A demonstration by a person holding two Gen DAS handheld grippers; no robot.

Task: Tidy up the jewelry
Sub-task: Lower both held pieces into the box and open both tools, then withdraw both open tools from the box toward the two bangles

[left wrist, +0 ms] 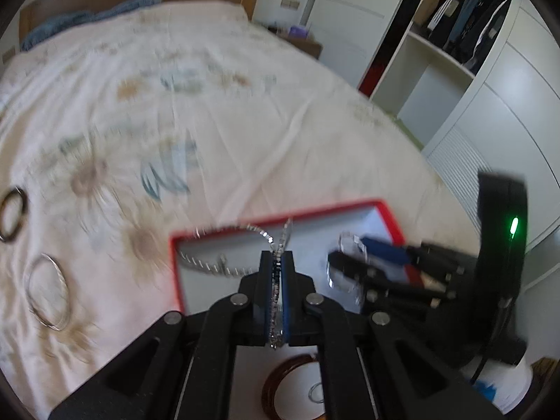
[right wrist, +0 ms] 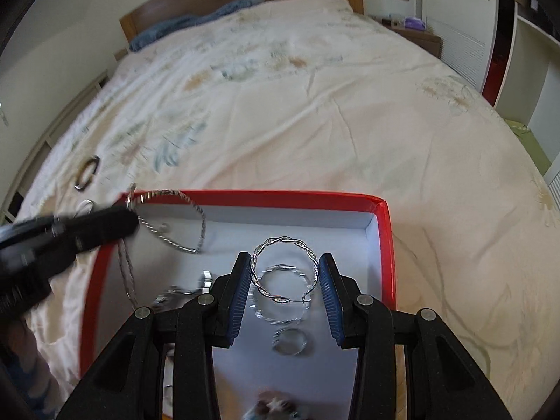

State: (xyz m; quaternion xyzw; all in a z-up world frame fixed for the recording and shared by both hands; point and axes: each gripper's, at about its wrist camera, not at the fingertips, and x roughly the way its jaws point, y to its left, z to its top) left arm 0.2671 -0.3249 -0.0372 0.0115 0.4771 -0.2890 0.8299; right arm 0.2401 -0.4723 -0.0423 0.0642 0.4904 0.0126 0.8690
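My left gripper point(left wrist: 278, 255) is shut on a silver chain point(left wrist: 210, 266). The chain's loop hangs out over the near left corner of a red box point(left wrist: 386, 210) with a white inside. My right gripper point(right wrist: 284, 262) is shut on a twisted silver bangle point(right wrist: 280, 240), its blue pads pressing both sides. It hovers over the box point(right wrist: 383, 245). In the right wrist view the left gripper point(right wrist: 131, 215) comes in from the left with the chain point(right wrist: 175, 243). In the left wrist view the right gripper point(left wrist: 348, 248) stands to the right, its bangle point(left wrist: 330, 273) blurred.
In the box lie a silver hoop point(right wrist: 259, 315), a ring point(right wrist: 290, 341) and a brown bangle point(left wrist: 276, 374). On the floral bedspread point(left wrist: 245, 122) left of the box lie a dark bangle point(left wrist: 12, 215) and silver hoops point(left wrist: 47, 290). A wardrobe point(left wrist: 455, 52) stands to the right.
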